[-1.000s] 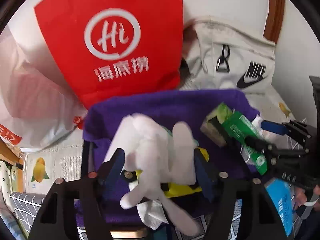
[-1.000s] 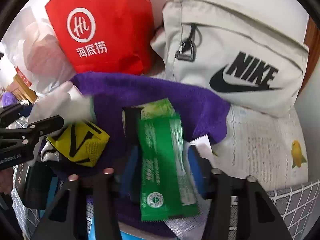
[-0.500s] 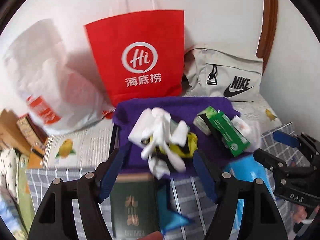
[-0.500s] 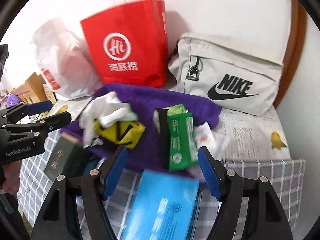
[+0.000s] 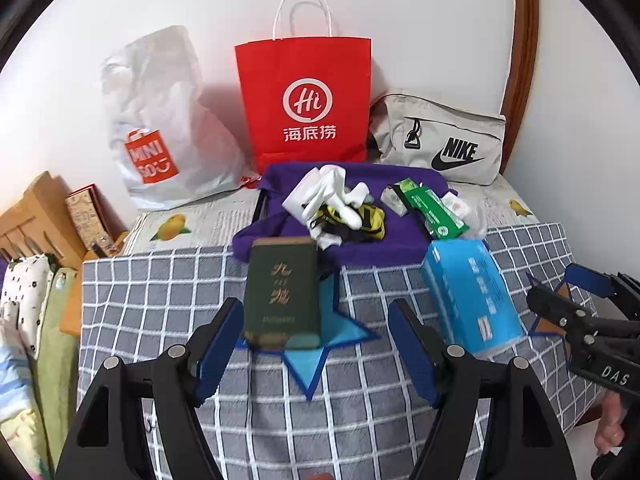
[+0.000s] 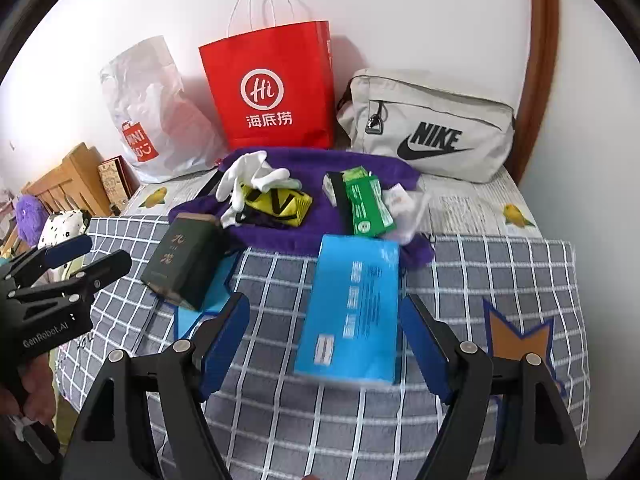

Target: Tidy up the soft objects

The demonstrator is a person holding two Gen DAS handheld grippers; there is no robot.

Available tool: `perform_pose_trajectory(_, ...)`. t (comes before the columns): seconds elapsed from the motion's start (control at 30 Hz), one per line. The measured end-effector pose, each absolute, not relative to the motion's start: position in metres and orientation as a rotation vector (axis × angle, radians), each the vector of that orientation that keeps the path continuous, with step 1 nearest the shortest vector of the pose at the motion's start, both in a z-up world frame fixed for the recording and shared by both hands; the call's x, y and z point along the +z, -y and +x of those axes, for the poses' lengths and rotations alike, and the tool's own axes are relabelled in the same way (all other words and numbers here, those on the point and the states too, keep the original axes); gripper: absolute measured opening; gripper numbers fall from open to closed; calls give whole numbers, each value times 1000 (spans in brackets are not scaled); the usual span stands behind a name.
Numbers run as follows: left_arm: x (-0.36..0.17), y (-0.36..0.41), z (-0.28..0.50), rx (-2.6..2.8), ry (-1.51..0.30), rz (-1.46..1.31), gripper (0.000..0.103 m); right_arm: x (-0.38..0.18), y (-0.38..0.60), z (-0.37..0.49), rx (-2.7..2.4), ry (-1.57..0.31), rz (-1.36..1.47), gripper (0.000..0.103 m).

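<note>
The left black two-finger gripper with blue pads point(image 5: 316, 354) points downward with nothing between its fingers, and the right black two-finger gripper with blue pads point(image 6: 324, 346), also pointing downward, is opening its jaws with nothing clamped between them.

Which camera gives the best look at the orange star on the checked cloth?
The right wrist view: the orange star lies in the open beside the right gripper, only its lower part hidden. In the left wrist view that gripper covers most of the star, leaving just slivers.
</note>
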State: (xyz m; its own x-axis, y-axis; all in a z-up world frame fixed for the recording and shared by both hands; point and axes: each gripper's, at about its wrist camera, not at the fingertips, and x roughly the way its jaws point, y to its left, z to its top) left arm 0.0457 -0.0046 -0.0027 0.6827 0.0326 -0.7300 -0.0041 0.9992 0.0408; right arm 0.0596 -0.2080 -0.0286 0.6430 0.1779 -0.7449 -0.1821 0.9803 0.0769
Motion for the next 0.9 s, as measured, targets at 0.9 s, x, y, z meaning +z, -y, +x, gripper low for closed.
perform_pose_trajectory(0.9, 16, 13, 5, 13, -781, 24, 88, -13, 210, 10, 156, -799, -9, 96)
